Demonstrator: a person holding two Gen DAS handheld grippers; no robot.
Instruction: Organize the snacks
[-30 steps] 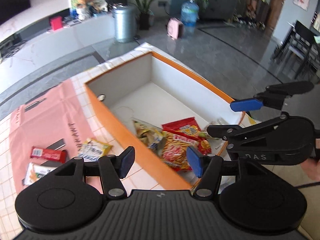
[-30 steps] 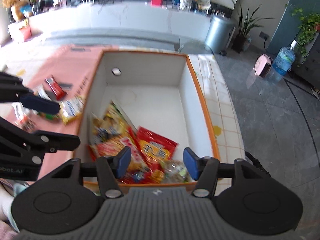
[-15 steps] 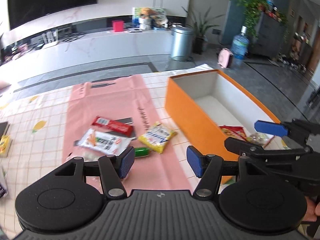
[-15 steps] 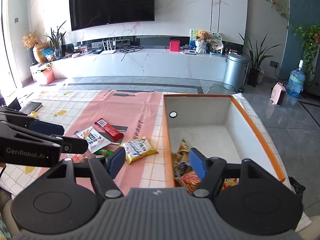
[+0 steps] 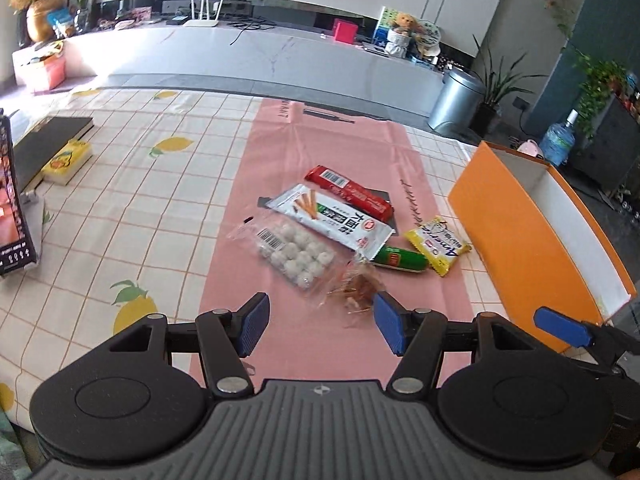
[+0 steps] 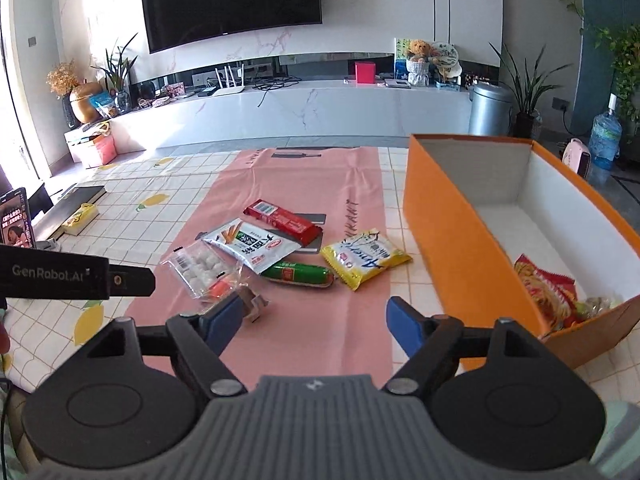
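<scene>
Left gripper: spread, empty, above pink mat. Right gripper: spread, empty. On mat, mid-tabletop: red bar, white stick pack, clear ball pack, green sausage, yellow packet. Orange box at right tabletop edge, holding red snack bag.

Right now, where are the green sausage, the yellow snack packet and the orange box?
green sausage [image 6: 298,274], right wrist view, middle of its wrapper.
yellow snack packet [image 6: 366,258], right wrist view, printed face.
orange box [image 6: 460,236], right wrist view, outer side wall.
</scene>
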